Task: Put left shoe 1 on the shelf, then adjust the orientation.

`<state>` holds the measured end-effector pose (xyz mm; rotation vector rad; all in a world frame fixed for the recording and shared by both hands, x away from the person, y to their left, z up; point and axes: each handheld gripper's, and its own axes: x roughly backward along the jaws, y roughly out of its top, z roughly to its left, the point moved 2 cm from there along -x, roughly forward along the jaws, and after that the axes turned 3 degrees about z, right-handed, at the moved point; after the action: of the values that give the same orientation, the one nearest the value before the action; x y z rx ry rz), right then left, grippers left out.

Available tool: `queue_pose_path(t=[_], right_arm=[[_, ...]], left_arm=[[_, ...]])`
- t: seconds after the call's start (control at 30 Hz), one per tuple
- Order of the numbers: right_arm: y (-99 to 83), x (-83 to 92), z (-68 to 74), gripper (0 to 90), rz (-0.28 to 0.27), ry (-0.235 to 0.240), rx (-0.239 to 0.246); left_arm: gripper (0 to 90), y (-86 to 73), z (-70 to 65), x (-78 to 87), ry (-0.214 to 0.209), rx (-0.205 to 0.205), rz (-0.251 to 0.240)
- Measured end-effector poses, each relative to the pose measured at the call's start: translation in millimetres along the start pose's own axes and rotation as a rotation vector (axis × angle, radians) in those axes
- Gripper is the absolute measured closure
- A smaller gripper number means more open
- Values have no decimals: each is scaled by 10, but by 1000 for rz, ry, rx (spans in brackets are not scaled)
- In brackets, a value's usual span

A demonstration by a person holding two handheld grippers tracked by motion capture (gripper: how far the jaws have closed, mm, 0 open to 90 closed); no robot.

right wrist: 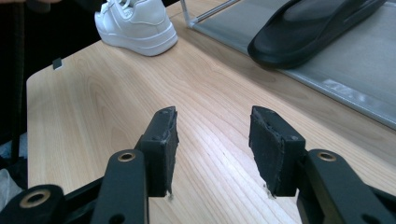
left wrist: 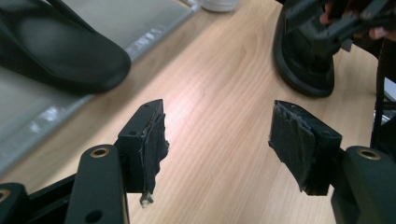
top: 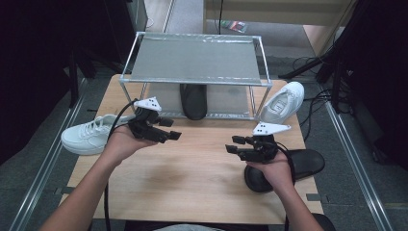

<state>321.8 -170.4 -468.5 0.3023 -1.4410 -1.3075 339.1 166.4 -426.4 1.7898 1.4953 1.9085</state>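
My left gripper (top: 170,129) hovers over the wooden table (top: 192,163) left of centre; its jaws stand wide apart with only bare wood between them (left wrist: 217,135). My right gripper (top: 233,144) is held at the right, also open and empty (right wrist: 215,144). It points left, toward the left gripper. One black slipper (top: 194,101) lies on the lower shelf of the metal rack (top: 195,60); it shows again in both gripper views (left wrist: 60,51) (right wrist: 308,28). A second black slipper (top: 303,163) lies on the table under my right hand (left wrist: 303,65).
A white sneaker (top: 89,135) rests at the table's left edge (right wrist: 135,23). Another white sneaker (top: 284,102) leans by the rack's right leg. The rack's top shelf is bare grey mesh. Cables trail from both grippers, and dark floor surrounds the table.
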Motion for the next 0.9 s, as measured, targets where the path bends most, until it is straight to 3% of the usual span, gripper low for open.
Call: queue_pose_path(t=[0.27,0.6,0.73,0.9], right_arm=[[-74,204,-60,542,-11,-29,-15],[-192,382,-115,587,2,-108,-1],[-224,476,-132,720,-1,-142,-2],[-310,554,-164,893,55,-158,-39]], left_arm=[[368,-264,-100,-84,14,8,-7],[396,-333,-170,-171,10,24,-28],[394,-318,-173,-239,2,14,-10],[399,-276,-166,-305,-3,4,-14]])
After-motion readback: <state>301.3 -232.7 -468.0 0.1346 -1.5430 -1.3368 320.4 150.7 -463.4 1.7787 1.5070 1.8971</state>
